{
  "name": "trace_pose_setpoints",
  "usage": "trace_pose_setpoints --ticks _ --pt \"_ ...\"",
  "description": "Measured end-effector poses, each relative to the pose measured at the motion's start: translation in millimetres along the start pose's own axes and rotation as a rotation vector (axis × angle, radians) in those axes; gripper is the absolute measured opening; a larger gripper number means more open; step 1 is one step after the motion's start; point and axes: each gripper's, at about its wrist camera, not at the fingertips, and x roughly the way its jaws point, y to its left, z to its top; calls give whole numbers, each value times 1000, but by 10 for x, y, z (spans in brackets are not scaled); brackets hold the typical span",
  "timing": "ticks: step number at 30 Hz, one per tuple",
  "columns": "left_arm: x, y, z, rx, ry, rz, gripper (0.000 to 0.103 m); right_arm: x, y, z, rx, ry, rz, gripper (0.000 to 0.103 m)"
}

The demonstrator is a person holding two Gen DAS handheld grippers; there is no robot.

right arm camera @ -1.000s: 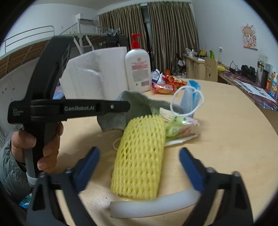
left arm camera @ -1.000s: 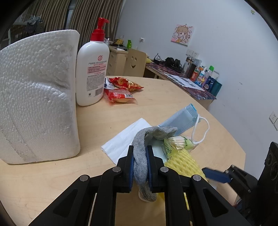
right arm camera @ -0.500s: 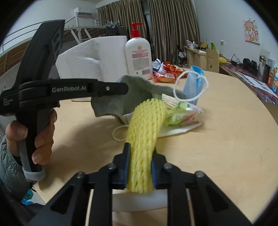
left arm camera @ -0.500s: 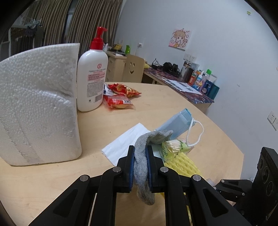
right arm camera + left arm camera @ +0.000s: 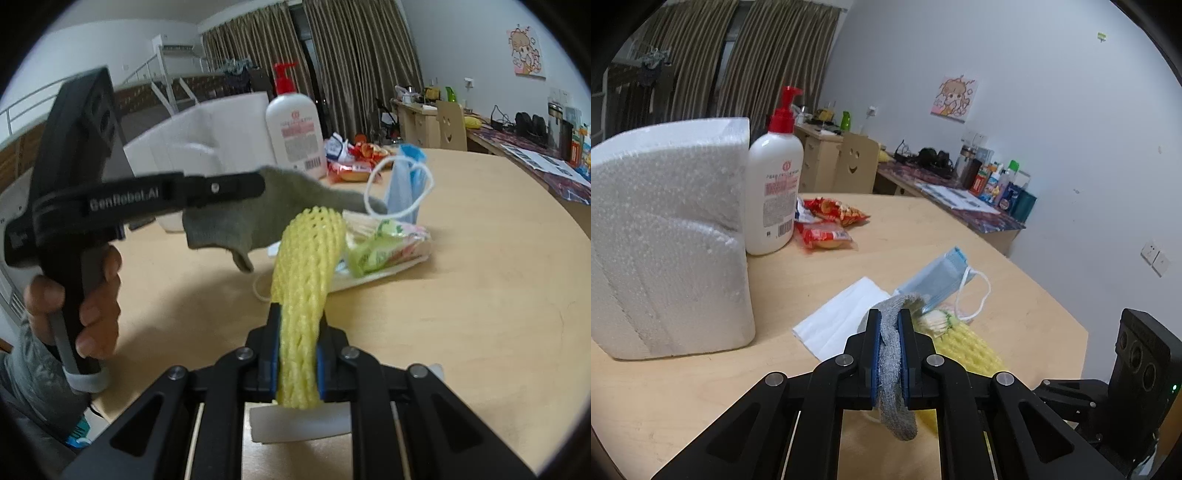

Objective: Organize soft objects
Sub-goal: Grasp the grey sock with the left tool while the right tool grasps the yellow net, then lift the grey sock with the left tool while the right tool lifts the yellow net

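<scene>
Left gripper (image 5: 889, 354) pinches the grey sock (image 5: 892, 373), bottom centre of its view; right gripper (image 5: 295, 354) pinches the yellow foam net (image 5: 304, 273), lower centre. Suggest lifting each slowly and apart, so the face mask (image 5: 404, 181) loops stay put.

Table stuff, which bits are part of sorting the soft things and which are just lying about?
In the job:
grey knitted sock, in the left claw
yellow foam net sleeve, in the right claw
blue face mask
white tissue

Lying about:
white pump bottle
red snack packets
white polystyrene block
</scene>
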Motion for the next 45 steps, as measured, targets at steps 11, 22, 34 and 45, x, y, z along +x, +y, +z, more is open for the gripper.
trace_pose_setpoints --ticks 11,22,34,45 --pt "-323 -117 150 27 -78 -2 9 -208 -22 158 10 -74 -20 18" --pt "-318 -106 -17 58 2 5 9 -261 -56 143 9 -93 -25 18" --pt "-194 18 -305 73 128 51 38 -235 -35 104 5 -83 -13 18" --pt "-136 -77 -577 134 241 28 62 -238 -21 87 5 -80 -10 18"
